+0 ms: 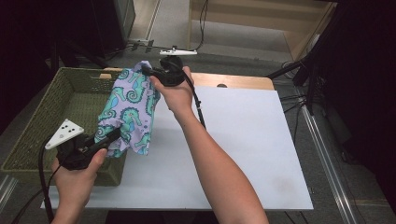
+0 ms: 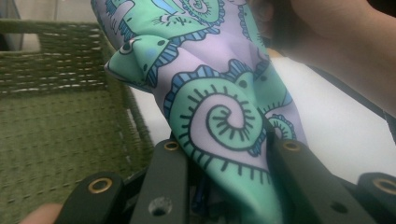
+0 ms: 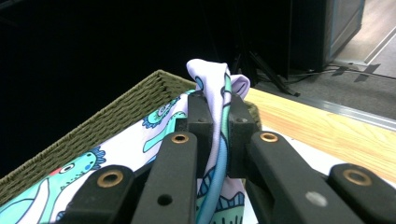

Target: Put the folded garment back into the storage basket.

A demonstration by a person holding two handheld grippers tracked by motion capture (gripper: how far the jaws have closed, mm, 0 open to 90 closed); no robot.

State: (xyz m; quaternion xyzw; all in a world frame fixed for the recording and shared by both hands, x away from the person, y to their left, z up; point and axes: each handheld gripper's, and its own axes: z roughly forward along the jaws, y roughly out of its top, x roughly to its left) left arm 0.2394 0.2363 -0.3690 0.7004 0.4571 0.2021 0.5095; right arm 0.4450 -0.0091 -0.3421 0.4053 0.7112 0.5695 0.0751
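Seahorse-print cloth hung stretched between both grippers above the right wall of the green wicker basket, at the white table's left edge. Left gripper was clamped on its lower end, right gripper pinched its upper corner near the basket's far side.

lab: tripod legs, floor cables
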